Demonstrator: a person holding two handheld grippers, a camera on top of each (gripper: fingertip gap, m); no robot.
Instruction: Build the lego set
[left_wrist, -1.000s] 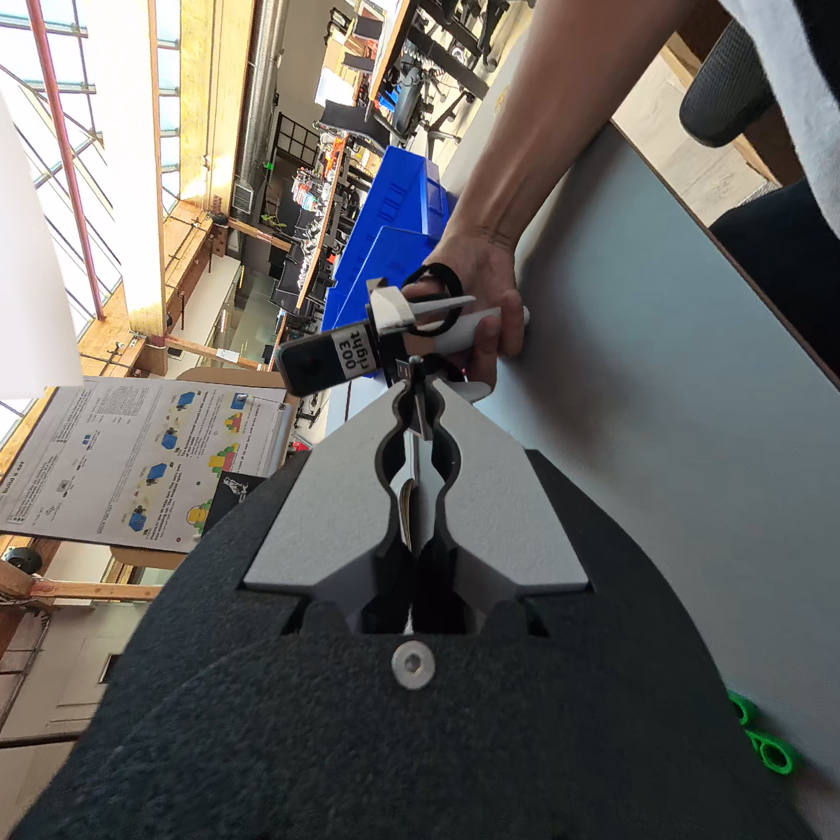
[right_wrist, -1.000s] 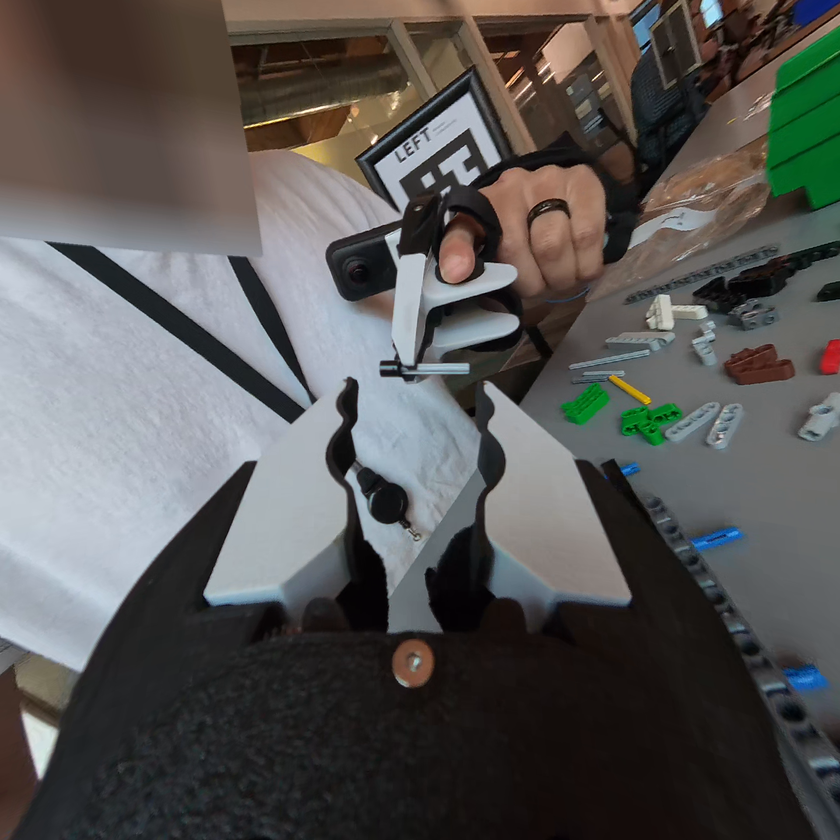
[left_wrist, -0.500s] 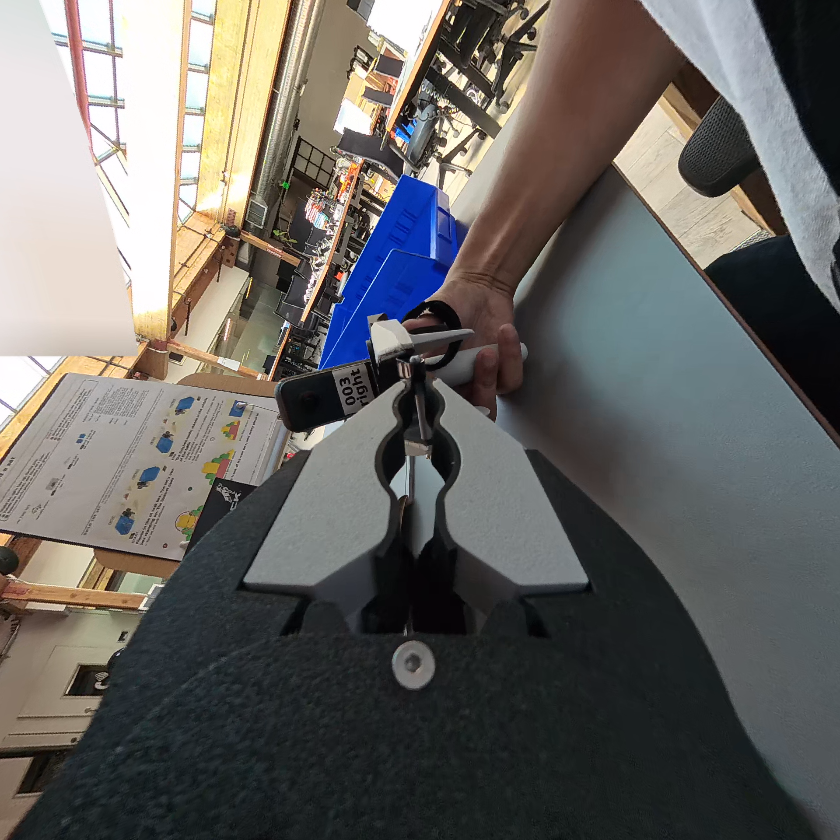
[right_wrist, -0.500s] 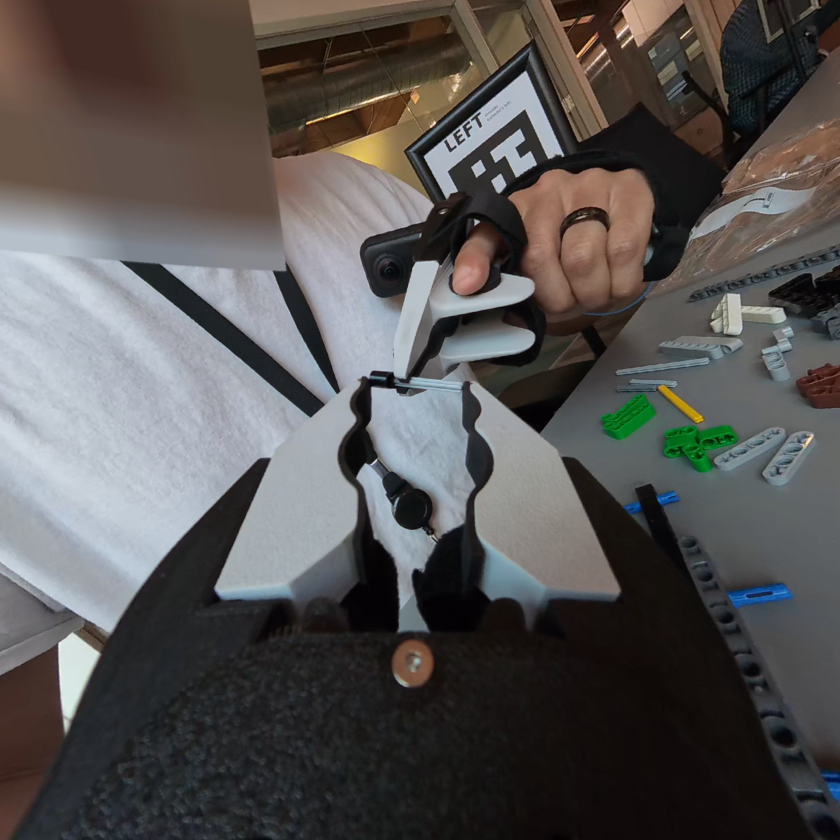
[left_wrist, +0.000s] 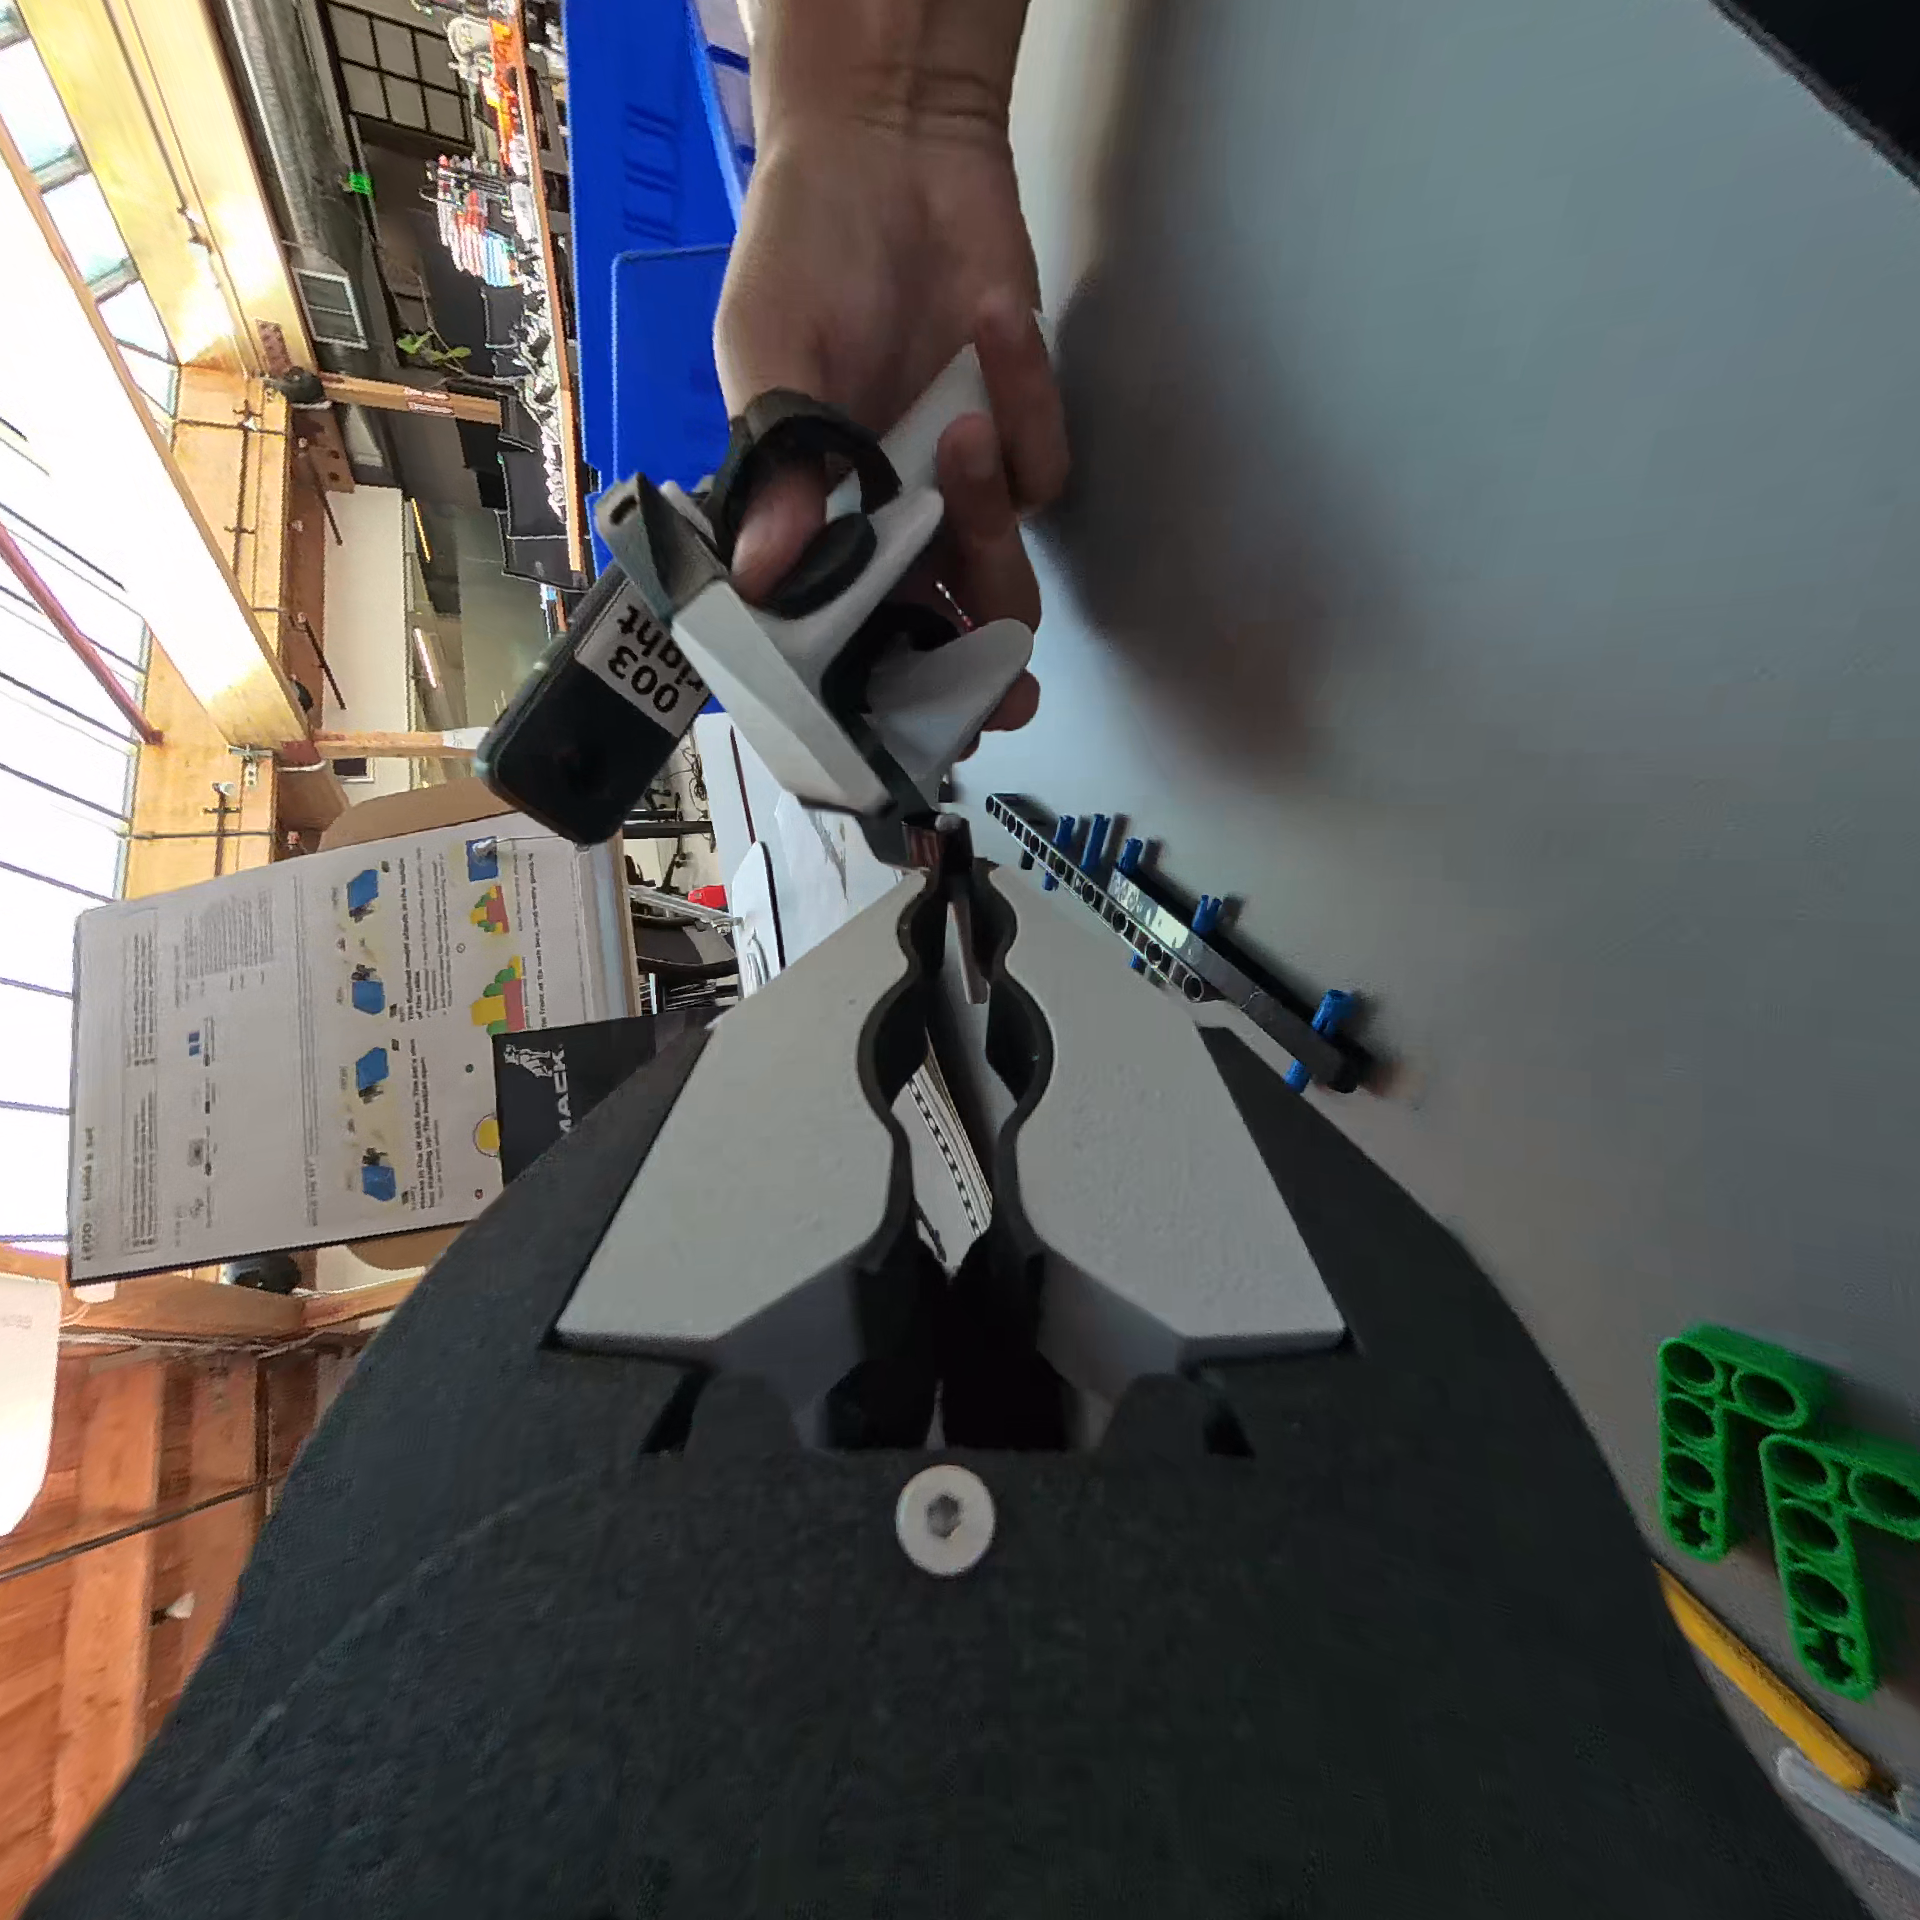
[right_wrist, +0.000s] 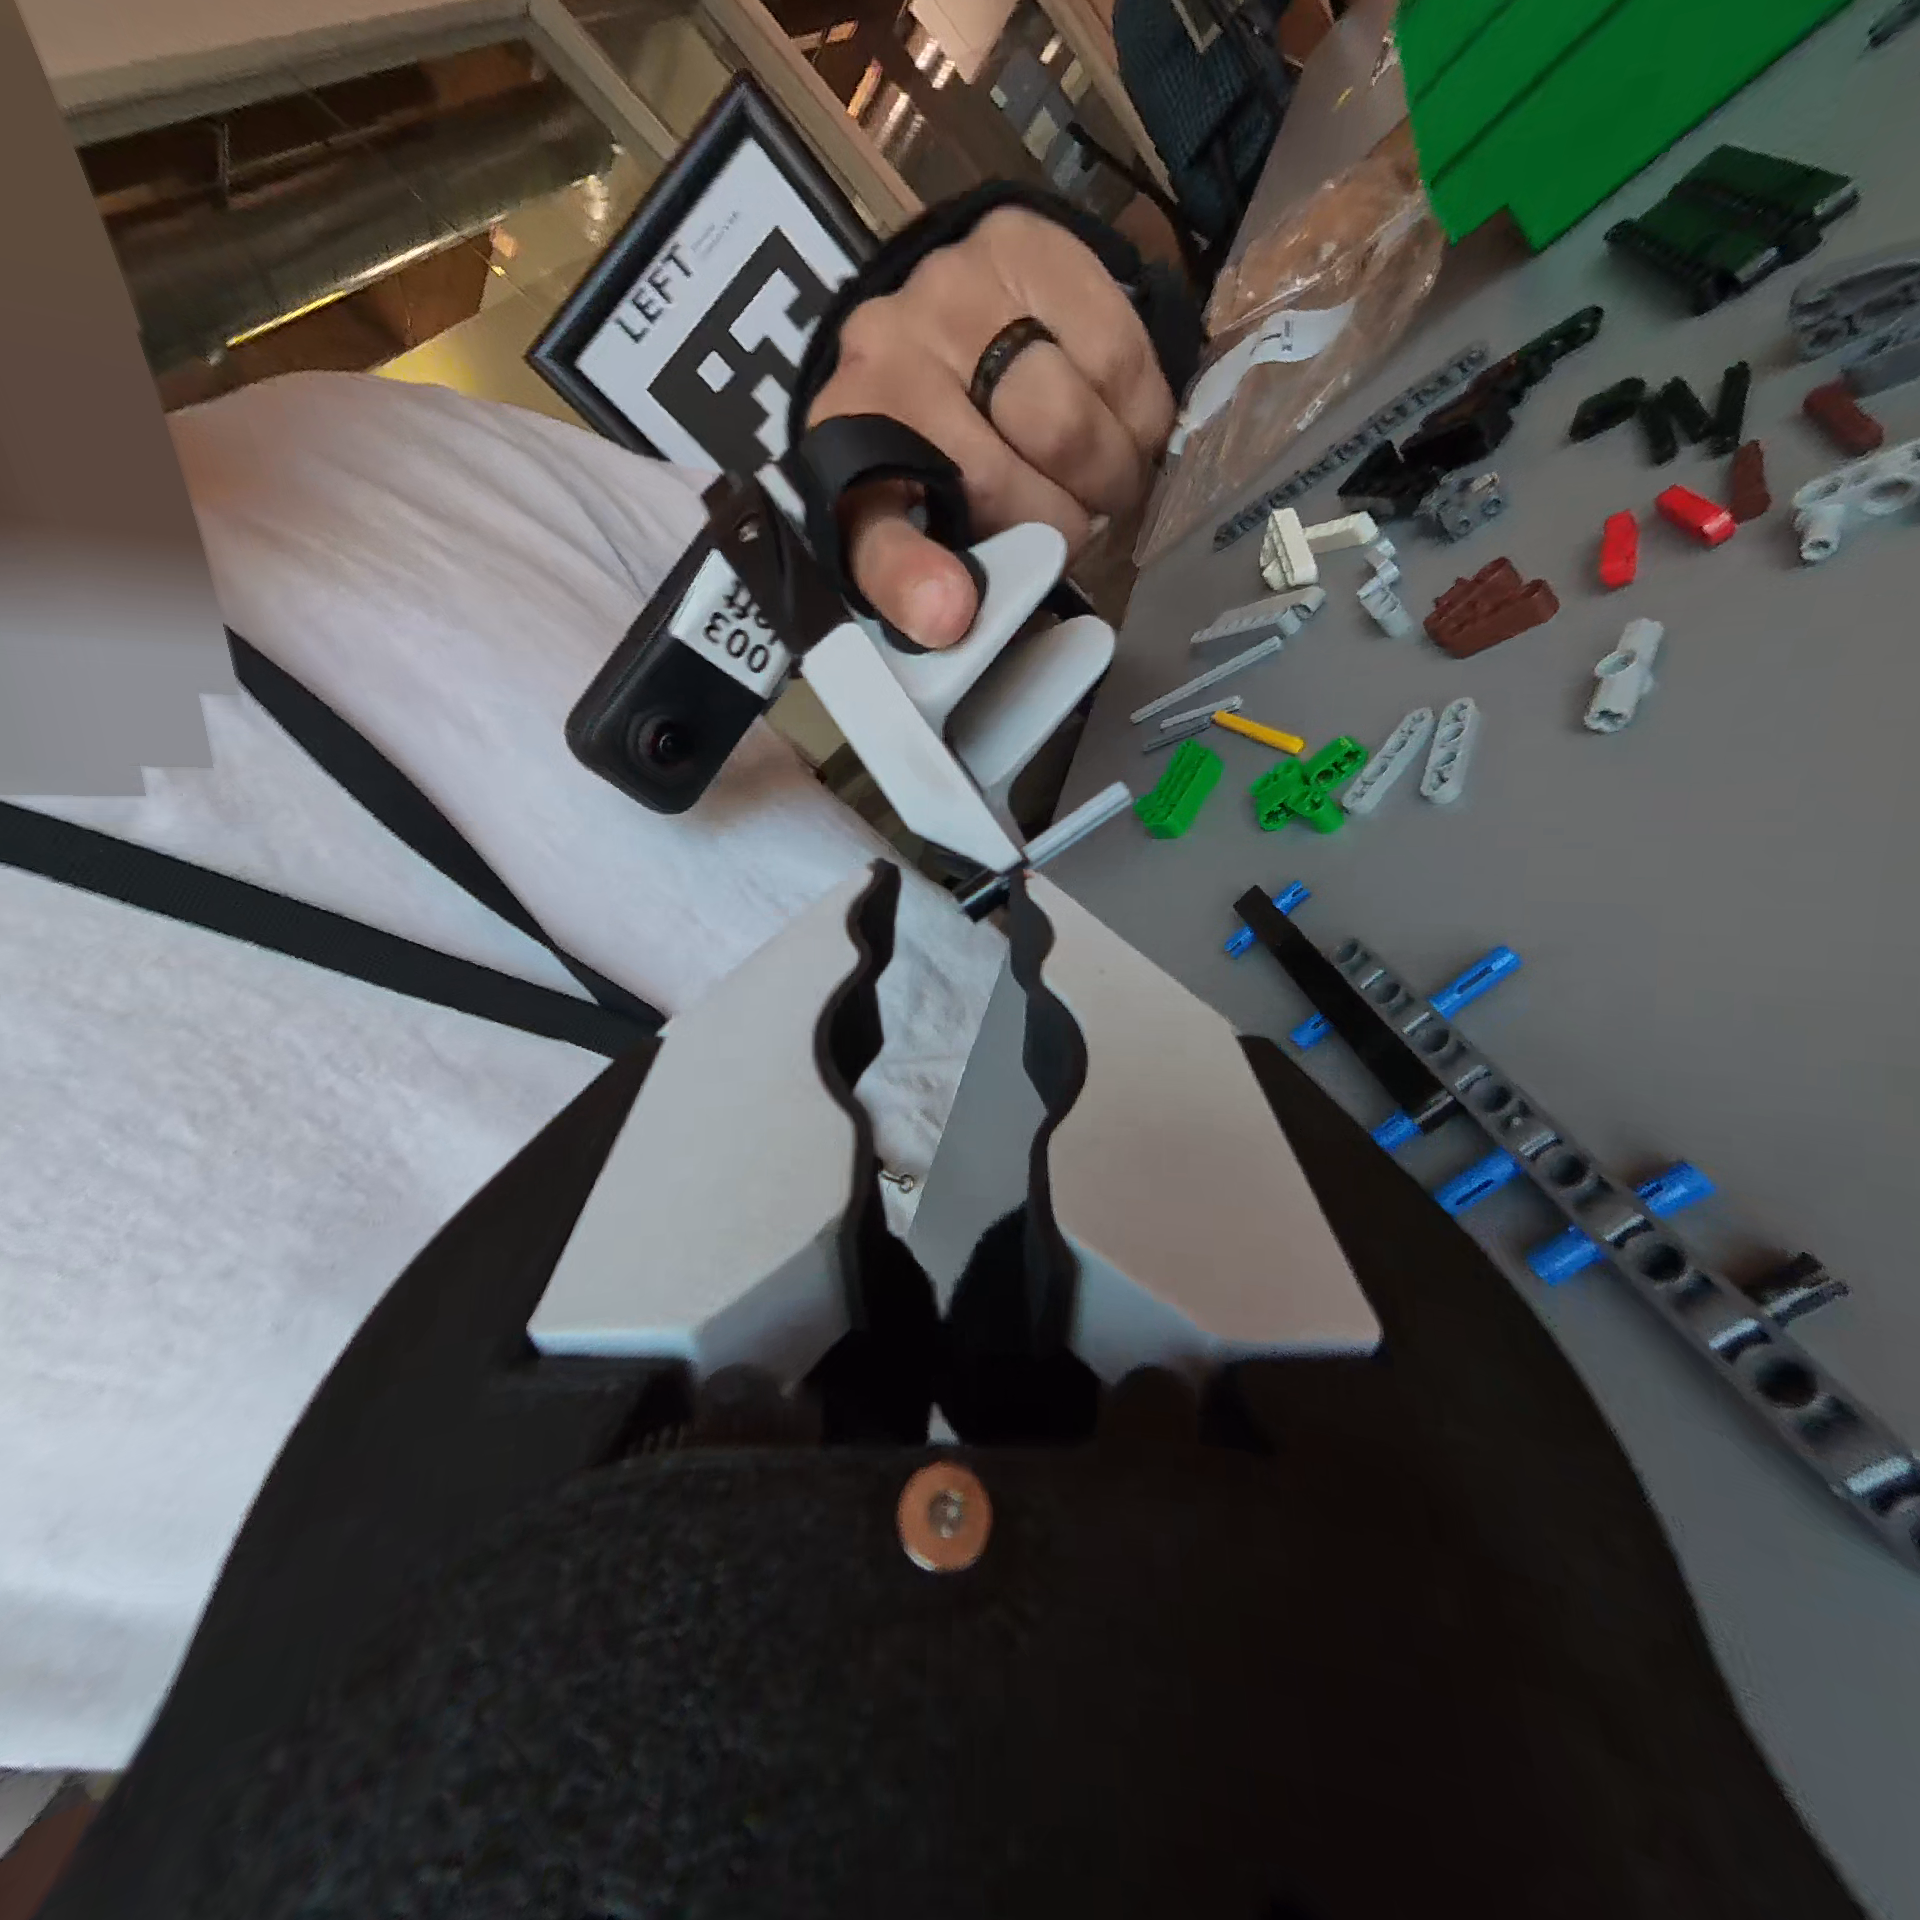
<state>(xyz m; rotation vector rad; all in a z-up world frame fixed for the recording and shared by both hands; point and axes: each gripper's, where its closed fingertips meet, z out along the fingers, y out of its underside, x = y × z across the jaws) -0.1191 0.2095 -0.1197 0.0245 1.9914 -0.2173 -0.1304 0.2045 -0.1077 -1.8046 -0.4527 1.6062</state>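
My left gripper (left_wrist: 954, 896) is shut on a thin grey axle (left_wrist: 964, 951) with a black end piece, held in the air above the table edge. In the right wrist view the left gripper (right_wrist: 1013, 857) holds this axle (right_wrist: 1086, 821) tilted, and the black end (right_wrist: 987, 896) pokes between my right gripper's tips. My right gripper (right_wrist: 954, 896) is partly open, its right finger beside the black end and its left finger clear of it. It also shows in the left wrist view (left_wrist: 914, 821). A long grey beam with blue pins (right_wrist: 1538, 1174) lies on the table.
Green angle pieces (left_wrist: 1787, 1496) and a yellow axle (left_wrist: 1756, 1683) lie near the left gripper. Loose grey, red, brown and black parts (right_wrist: 1486, 613) are spread over the grey table (right_wrist: 1662, 883). A green bin (right_wrist: 1621, 104), a blue bin (left_wrist: 644, 312) and an instruction sheet (left_wrist: 312, 1060) stand farther off.
Both grippers have swung toward the table, bringing the pinned beam into view. The right jaws have narrowed around the axle's black end. The axle now sits tilted.
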